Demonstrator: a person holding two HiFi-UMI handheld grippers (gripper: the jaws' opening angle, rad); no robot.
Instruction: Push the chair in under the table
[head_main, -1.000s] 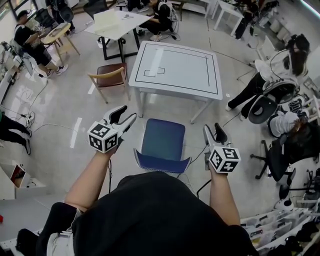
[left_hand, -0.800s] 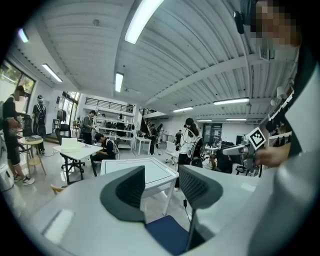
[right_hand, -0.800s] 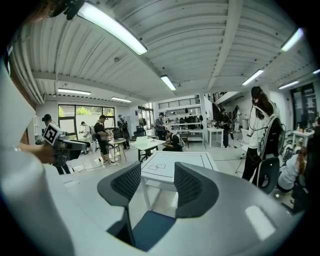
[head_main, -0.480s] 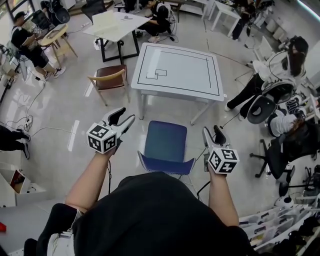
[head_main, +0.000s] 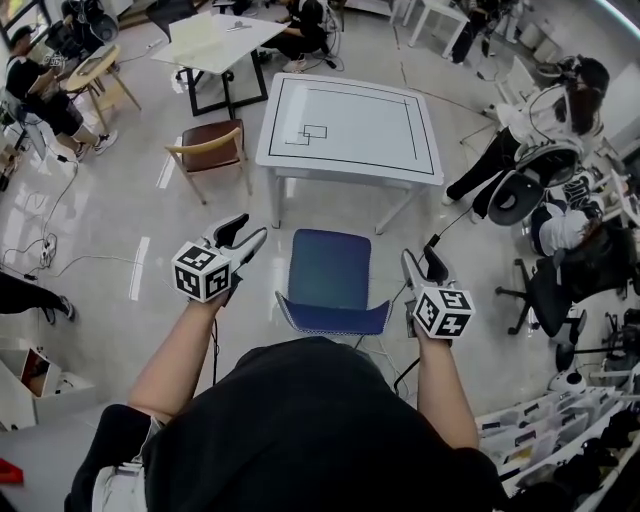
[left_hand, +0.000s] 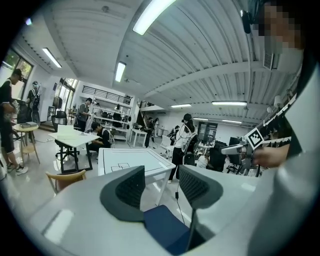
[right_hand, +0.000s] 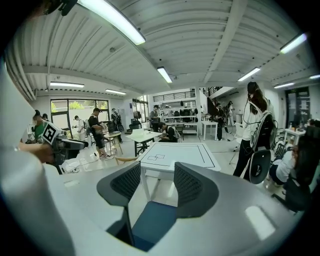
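A blue chair stands on the floor just short of the white table, its backrest toward me. In the head view my left gripper hangs off the chair's left side. My right gripper is off its right side, near the backrest corner. Neither touches the chair. Both stand open with nothing between the jaws. The left gripper in its own view frames the blue seat and the table. The right gripper does the same with the seat and the table.
A wooden chair with a brown seat stands left of the table. Another white table is behind it. People sit on office chairs at the right, and more people are at the far left. A cable runs across the floor by the chair's right side.
Both grippers have drifted a little forward and down beside the chair. The chair keeps its place in front of the table. The jaws look the same.
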